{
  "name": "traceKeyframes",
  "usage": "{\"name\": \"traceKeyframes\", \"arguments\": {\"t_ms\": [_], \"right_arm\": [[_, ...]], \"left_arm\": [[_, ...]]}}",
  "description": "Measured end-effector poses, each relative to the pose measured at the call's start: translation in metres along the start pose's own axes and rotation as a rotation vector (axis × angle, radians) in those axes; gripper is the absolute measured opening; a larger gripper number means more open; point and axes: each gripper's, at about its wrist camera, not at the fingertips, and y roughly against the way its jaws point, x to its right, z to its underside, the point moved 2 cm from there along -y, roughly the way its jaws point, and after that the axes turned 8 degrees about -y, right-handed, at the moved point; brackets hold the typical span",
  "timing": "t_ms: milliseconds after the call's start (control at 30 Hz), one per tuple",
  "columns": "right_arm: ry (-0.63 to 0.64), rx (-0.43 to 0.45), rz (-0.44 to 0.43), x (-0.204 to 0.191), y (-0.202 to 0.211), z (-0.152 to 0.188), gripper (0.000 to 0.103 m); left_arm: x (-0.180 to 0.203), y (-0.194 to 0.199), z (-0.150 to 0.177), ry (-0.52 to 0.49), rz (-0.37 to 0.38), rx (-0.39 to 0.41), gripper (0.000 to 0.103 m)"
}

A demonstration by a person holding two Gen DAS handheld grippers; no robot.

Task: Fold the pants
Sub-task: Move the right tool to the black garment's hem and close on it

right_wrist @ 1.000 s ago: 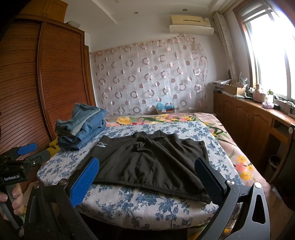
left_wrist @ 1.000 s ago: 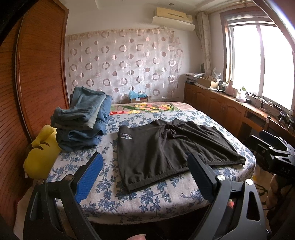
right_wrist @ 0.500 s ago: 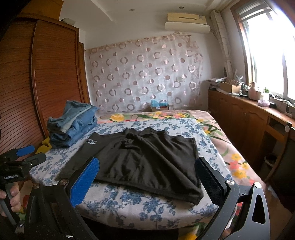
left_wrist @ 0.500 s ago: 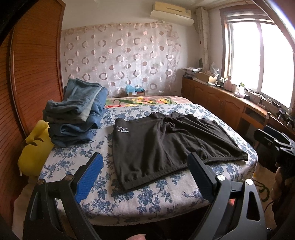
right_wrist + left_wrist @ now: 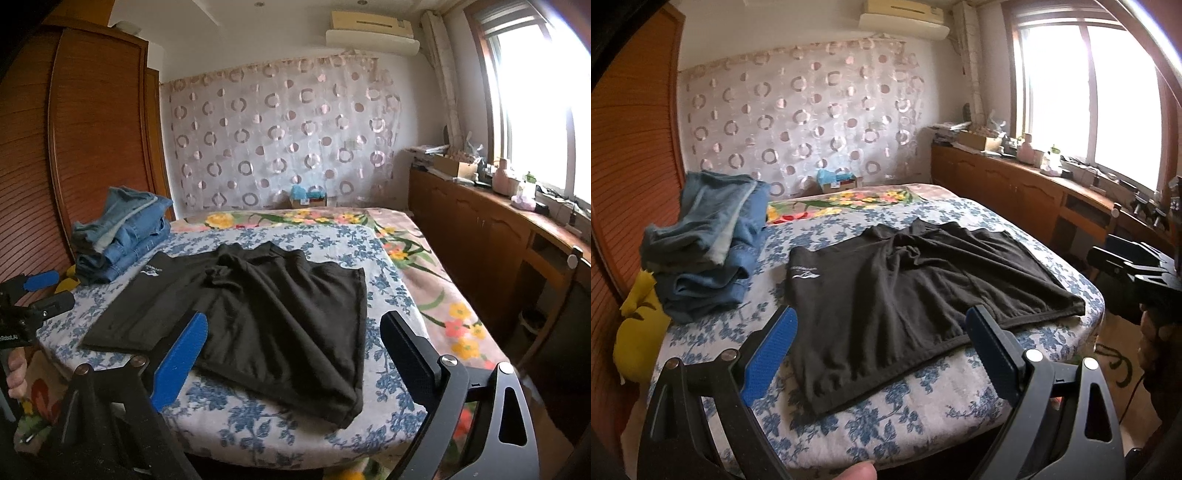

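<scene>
Both claws are spread wide and hold nothing: the left gripper [image 5: 879,343] and the right gripper [image 5: 293,347] hang above the near edge of the bed [image 5: 923,417]. Black shorts [image 5: 908,291] lie flat on the bed just beyond both, touching neither. Folded jeans [image 5: 709,240] are stacked beside the shorts, toward the wardrobe.

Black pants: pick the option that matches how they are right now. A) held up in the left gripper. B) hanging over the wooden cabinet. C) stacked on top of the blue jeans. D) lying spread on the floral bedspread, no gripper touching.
D: the black pants lie spread on the floral bedspread, with the left gripper and right gripper both open and short of the cloth.
</scene>
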Motion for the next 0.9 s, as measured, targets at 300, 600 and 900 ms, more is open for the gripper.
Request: {"name": "traceKeyframes", "arguments": {"t_ms": [300, 600, 900], "right_arm": [[0.012, -0.028, -0.003, 0.01, -0.01, -0.009, 0.084], [0.0, -0.119, 0.008, 0.022, -0.046, -0.019, 0.07], [-0.001, -0.23, 0.042, 0.047, -0.096, -0.051, 0.064]], "left_arm": [[0.011, -0.015, -0.006, -0.026, 0.045, -0.016, 0.093], [0.007, -0.04, 0.002, -0.021, 0.094, -0.048, 0.093], [-0.004, -0.052, 0.009, 0.013, 0.082, -0.061, 0.093]]}}
